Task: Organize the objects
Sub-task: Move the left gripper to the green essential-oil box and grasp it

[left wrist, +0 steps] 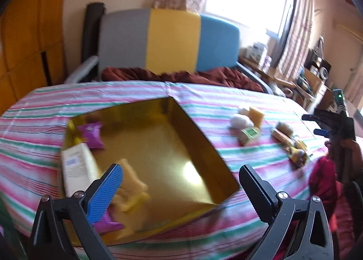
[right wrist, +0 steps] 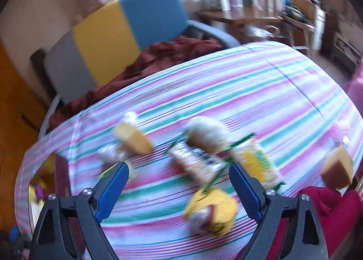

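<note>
Both tongs wide, empty: left tongs (left wrist: 179, 182) over gold box (left wrist: 204, 144), right tongs (right wrist: 179, 180) above snack packets (right wrist: 197, 162); blurred approach risks scattering packets off striped desk (right wrist: 249, 92)

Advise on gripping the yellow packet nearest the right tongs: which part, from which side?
Probably the yellow packet across its puffy middle, from above. It lies flat and apart on the striped cloth, just ahead of the open right tongs. Blur hides its edges.

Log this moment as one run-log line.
left gripper: open, over gold box | right gripper: open, empty, above loose snack packets | striped cloth
</note>
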Available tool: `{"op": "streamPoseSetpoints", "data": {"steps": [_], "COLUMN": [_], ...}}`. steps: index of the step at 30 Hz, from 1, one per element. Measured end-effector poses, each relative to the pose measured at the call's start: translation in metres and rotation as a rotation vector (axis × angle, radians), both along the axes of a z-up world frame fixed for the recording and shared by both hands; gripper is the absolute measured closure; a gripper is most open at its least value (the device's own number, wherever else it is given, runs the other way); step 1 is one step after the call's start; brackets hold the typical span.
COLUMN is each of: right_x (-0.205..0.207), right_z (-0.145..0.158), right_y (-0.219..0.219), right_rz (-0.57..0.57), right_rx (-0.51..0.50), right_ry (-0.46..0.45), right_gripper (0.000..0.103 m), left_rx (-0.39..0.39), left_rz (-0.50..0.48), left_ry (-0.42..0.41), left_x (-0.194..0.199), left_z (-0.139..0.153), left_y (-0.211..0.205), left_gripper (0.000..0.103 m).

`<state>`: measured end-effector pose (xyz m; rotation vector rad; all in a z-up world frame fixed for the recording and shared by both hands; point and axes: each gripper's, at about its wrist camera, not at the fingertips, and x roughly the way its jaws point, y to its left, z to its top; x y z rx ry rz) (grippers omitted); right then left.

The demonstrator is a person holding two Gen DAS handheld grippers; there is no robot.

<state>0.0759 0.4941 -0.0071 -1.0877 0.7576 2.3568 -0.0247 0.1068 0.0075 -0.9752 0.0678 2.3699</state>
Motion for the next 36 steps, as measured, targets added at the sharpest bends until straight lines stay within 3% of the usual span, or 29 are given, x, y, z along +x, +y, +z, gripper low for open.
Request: {"op": "streamPoseSetpoints", "data": {"steps": [3,6,9,14,20,28,32,36], "right_x": [0.014,0.031,0.042,0.03,0.033,0.032,0.03,0.03], "right_z": [-0.015,-0.032,-0.027,-0.027,-0.032,-0.034,-0.035,-0.035], "right_y": [0.033,0.058,0.062,0.057,0.06,0.06,0.06,0.059], "right_rz": [-0.104,-0.183,-0.222,-0.145,-0.134,-0.094,-0.07,-0.059], "right_rx": [-0.069,-0.255,-0.241,-0.262,-0.314,-0.348,-0.366,-0.373], "right_ry": [0.034,0.105,0.175,0.181,0.211,0.223,0.225,0.229], "right_gripper": [0.011,0.011,0.011,0.011,0.011,0.011,0.011,0.011], "left_rx": [0.015,-0.012,-0.021,-0.077,-0.18,-0.242,-0.303,-0.37], "left_rz": [-0.075,-0.121,-0.172,-0.266,-0.306,-0.346,-0.367,-0.395], "left_ry": [-0.031,-0.06,-0.078,-0.144,-0.203,-0.237,-0.235,-0.222], "left_x": [0.002,0.001,0.0,-0.01,-0.033,-0.065,-0.076,-0.084], "left_z": [-0.001,-0.004,-0.005,-0.013,-0.03,-0.055,-0.07,-0.085], "left_y": [0.025,0.053,0.079,0.132,0.185,0.238,0.264,0.285], "left_gripper": [0.0,0.0,0.0,0.0,0.0,0.0,0.013,0.018]}}
